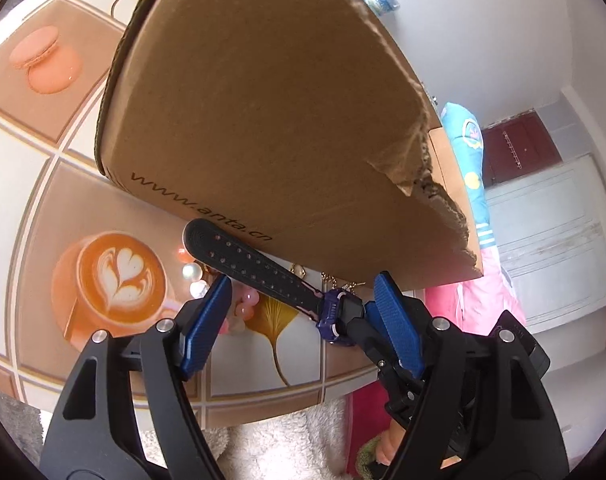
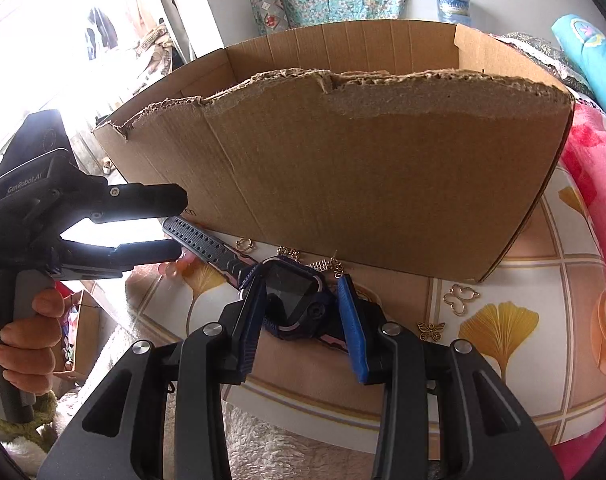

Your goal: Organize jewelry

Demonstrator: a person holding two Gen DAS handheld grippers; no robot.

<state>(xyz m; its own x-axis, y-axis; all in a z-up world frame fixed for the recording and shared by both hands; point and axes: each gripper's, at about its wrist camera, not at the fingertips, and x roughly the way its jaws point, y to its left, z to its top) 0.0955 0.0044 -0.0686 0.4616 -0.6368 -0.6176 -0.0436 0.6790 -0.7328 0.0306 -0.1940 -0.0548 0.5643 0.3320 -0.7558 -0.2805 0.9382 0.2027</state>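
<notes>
1 watch [image 2: 293,290] between right gripper [image 2: 303,320] pads

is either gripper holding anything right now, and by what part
The right gripper holds the watch by its case, fingers on both sides. The left gripper is open and holds nothing.

The left hand-held gripper [image 1: 299,320] was a black plastic frame of two triangular cut-out arms, each pinned with round silver screws, ending in ribbed blue finger pads [image 1: 397,328]. The right hand-held gripper [image 2: 303,312] had the same black arms, silver screws and blue pads [image 2: 353,330]. From the right wrist view, the left one showed a grey handle wrapped by the person's hand [image 2: 27,344] and white "GenRobot.AI" lettering on its black body.
</notes>
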